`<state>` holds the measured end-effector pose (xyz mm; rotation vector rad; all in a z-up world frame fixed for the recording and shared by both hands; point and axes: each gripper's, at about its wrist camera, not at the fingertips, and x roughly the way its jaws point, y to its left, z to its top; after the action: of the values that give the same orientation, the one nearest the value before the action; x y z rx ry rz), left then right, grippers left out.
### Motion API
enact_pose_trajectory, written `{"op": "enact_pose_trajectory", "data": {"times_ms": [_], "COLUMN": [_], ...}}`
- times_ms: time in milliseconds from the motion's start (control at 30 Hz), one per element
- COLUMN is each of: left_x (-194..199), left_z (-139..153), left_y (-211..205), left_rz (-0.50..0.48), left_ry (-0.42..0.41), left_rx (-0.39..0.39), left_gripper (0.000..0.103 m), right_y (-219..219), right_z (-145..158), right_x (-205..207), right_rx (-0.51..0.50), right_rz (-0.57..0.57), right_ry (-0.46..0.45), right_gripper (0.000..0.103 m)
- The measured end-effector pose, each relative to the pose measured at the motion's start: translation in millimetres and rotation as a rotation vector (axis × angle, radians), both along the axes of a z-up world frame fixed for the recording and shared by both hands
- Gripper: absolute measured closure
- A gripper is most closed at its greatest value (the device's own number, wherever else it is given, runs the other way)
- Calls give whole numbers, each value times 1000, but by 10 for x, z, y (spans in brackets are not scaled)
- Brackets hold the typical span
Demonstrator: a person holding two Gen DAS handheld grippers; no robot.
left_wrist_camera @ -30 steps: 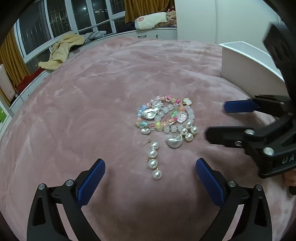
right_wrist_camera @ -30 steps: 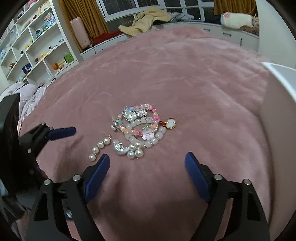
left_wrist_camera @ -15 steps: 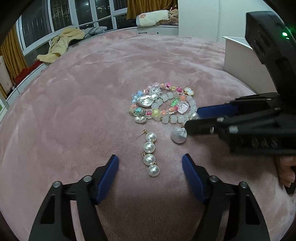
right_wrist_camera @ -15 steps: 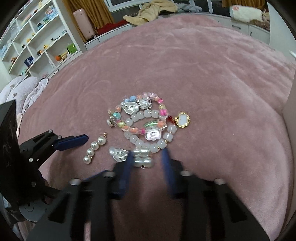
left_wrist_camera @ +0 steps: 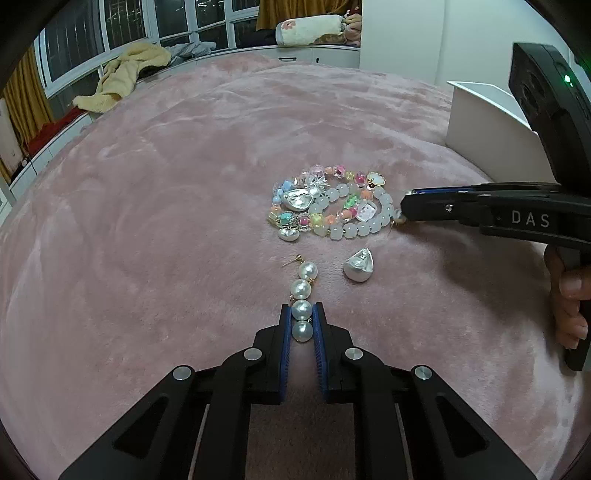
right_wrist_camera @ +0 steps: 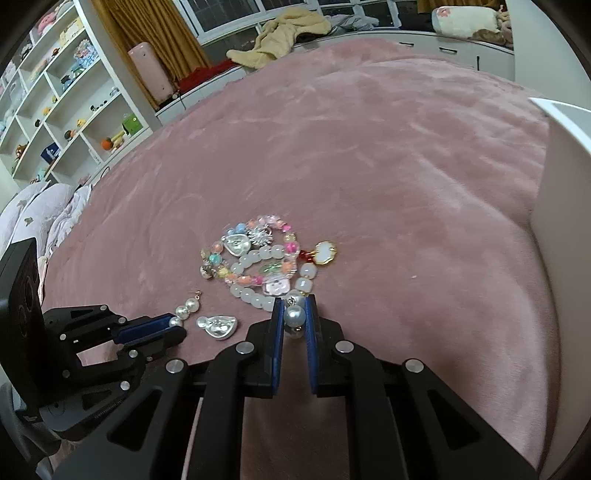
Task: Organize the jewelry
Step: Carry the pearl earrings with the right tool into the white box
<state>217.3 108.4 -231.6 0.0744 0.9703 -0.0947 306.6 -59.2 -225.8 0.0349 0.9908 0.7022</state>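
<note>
On the pink blanket lies a string of pearls, a drop earring (left_wrist_camera: 303,295). My left gripper (left_wrist_camera: 302,321) is shut on its two lower pearls; from the right wrist view that same gripper (right_wrist_camera: 173,326) shows side-on at the earring's end. A small pearl cluster (right_wrist_camera: 294,316) sits between the pads of my right gripper (right_wrist_camera: 294,314), whose jaws are closing on it and touch it. Seen from the left, my right gripper (left_wrist_camera: 402,214) is at the edge of the tangled bead bracelets (left_wrist_camera: 332,206). A silver heart-shaped piece (left_wrist_camera: 358,266) lies loose between the two grippers.
A white box (left_wrist_camera: 484,122) stands on the blanket at the right, its wall (right_wrist_camera: 565,221) close by. A person's fingers (left_wrist_camera: 570,306) hold the right gripper's handle. White shelves (right_wrist_camera: 55,110) and a window bench with clothes (right_wrist_camera: 284,33) are beyond the blanket.
Both grippers went from wide open to shut. The left closed around the pearl string. The right moved forward to the pearl cluster and closed on it.
</note>
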Motion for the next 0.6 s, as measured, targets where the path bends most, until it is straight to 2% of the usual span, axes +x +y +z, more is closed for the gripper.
{"op": "enact_pose_trajectory", "data": {"times_ms": [300,600], "left_x": [-108,-281], "left_z": [161,514], "left_y": [-38,-82], "left_rz": [0,11], "left_ry": [-14,-59], "left_rx": [13,1], "left_gripper": [87,86], "right_y": [-132,-157], "right_z": [167,465], "right_x": [-62,-306], "right_rx": [29,-58], "right_rz": [-25,-24], "right_ry": [-19,-67], "right_gripper": [91,91]}}
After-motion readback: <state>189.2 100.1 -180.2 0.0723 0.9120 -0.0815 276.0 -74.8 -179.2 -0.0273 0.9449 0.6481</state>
